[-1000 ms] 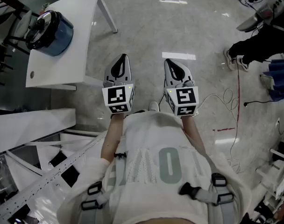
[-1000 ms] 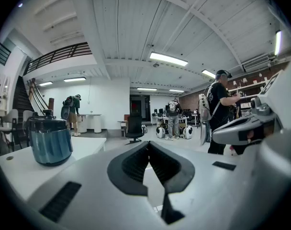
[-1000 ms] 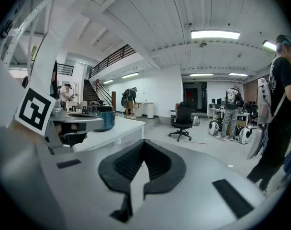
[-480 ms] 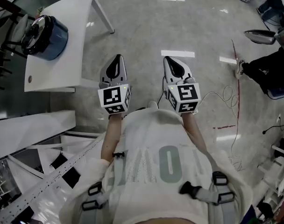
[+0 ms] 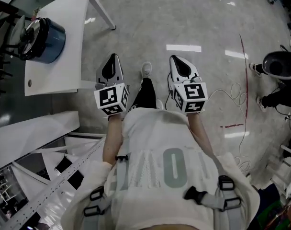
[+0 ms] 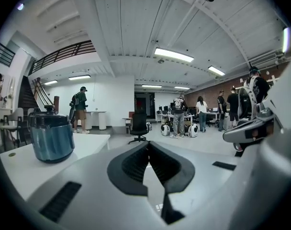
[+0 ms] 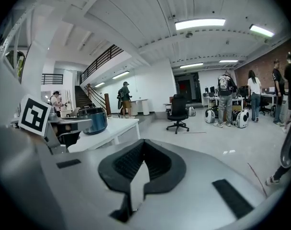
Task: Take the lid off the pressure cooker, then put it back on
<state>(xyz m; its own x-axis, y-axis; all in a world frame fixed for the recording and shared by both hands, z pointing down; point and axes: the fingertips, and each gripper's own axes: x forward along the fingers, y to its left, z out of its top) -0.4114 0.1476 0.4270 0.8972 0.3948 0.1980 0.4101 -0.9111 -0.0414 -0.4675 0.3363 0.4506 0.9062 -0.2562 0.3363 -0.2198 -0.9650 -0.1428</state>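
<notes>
1. Left hand-held gripper (image 5: pixel 112 57) (image 6: pixel 148 143): jaws pressed fully together with nothing between them. It is held over the floor (image 5: pixel 203 23), well apart from the pressure cooker (image 5: pixel 42 40) and to its lower right in the head view.
2. Right hand-held gripper (image 5: pixel 176 57) (image 7: pixel 143 142): jaws also fully together and empty. It is side by side with the left one, on the side farther from the pressure cooker.
3. Shoe (image 5: pixel 146 70): white, the person's own, on the floor between the two hand-held grippers and far from the pressure cooker.
4. Pressure cooker (image 6: pixel 51 140) (image 7: pixel 94 120): blue body, upright, untouched by either hand-held gripper.
5. Lid (image 5: pixel 28 32) (image 6: pixel 49 115): seated on top of the pressure cooker, dark with a silver rim.
6. Tabletop (image 5: pixel 59 66) (image 6: pixel 21 169) (image 7: pixel 112 128): white, under the pressure cooker, which stands near its left edge in the head view.
7. Red cable (image 5: pixel 245 80) and white cable (image 5: pixel 227 97): on the floor, far right of the pressure cooker.
8. Office chair (image 6: pixel 138 127) (image 7: pixel 178 113): black, well beyond the pressure cooker, with people standing at desks farther back.
</notes>
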